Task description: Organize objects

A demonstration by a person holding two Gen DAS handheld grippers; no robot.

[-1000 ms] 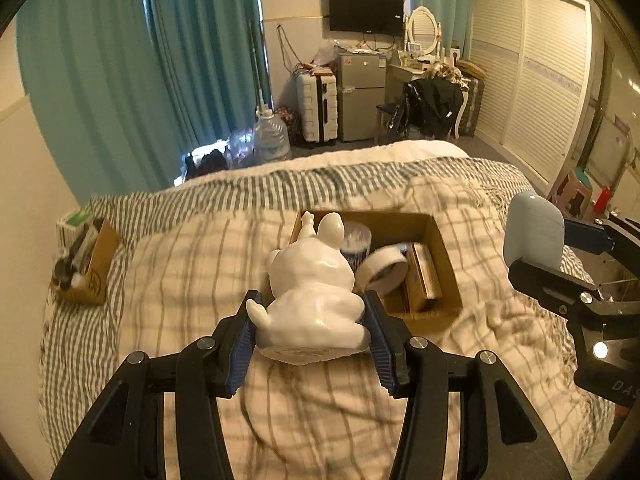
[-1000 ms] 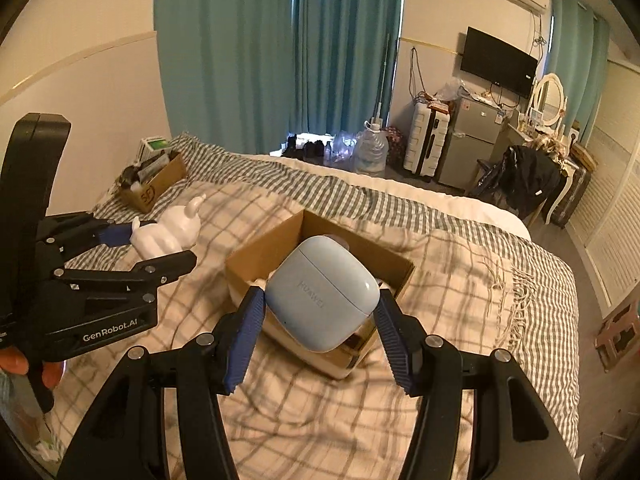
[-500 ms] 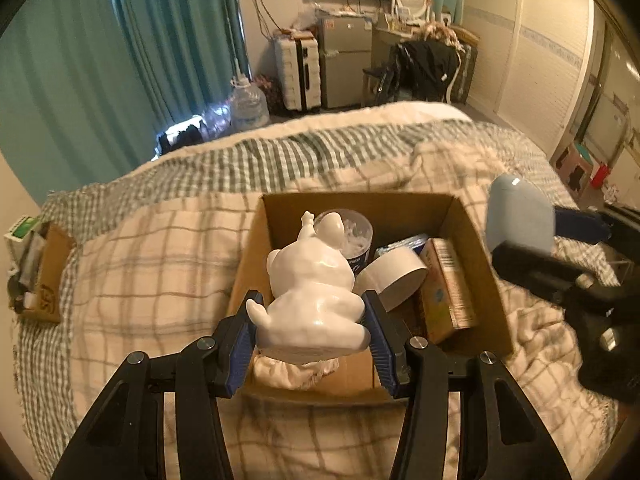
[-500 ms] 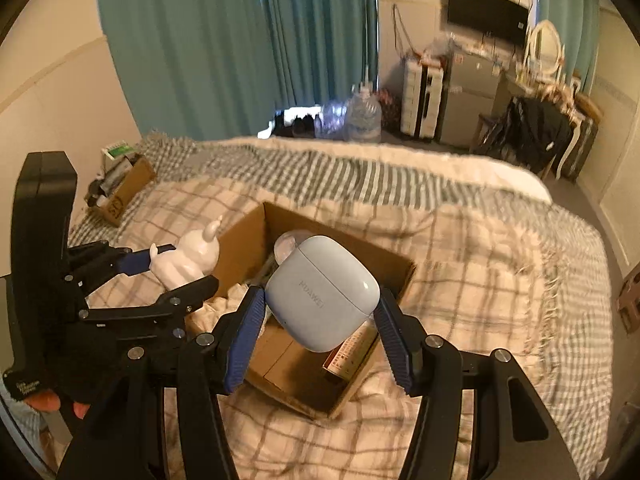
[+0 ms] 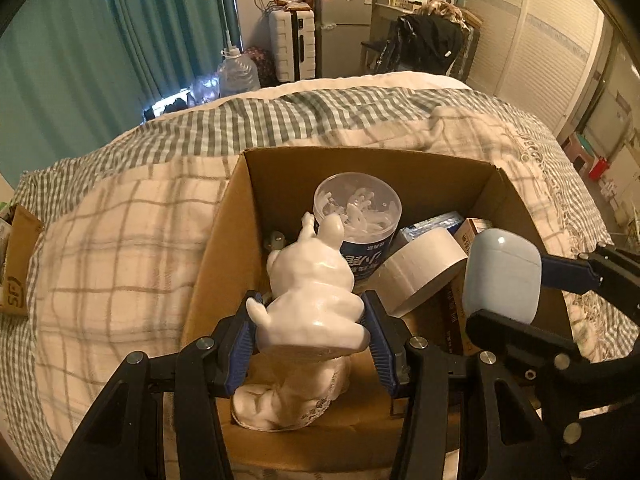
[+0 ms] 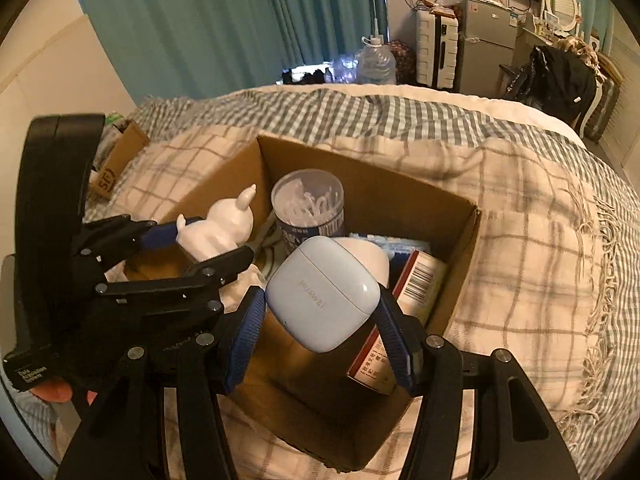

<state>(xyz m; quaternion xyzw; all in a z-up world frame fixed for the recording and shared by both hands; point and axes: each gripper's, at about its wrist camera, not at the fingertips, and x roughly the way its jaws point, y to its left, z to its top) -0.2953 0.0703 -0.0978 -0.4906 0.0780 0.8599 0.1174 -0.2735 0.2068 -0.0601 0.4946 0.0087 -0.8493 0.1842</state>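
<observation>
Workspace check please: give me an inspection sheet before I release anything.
Surface: plaid blanket on bed.
Job's things: white figurine and blue earbud case, both held over open cardboard box.
Clutter: in box, cotton-swab tub, tape roll, red-white carton; small box at bed edge.
Grippers: left gripper shut on figurine; right gripper shut on case.
Cables: wires on far wall.
Surroundings: teal curtains, fridge, suitcase, water jug.

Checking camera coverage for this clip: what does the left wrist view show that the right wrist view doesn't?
Only left wrist: the tape roll's full outline and crumpled white lace fabric under the figurine. Only right wrist: the HUAWEI lettering on the earbud case and the red box's barcode. Both: cardboard box, cotton swab tub, white figurine, each hand-held gripper shut on its item.
</observation>
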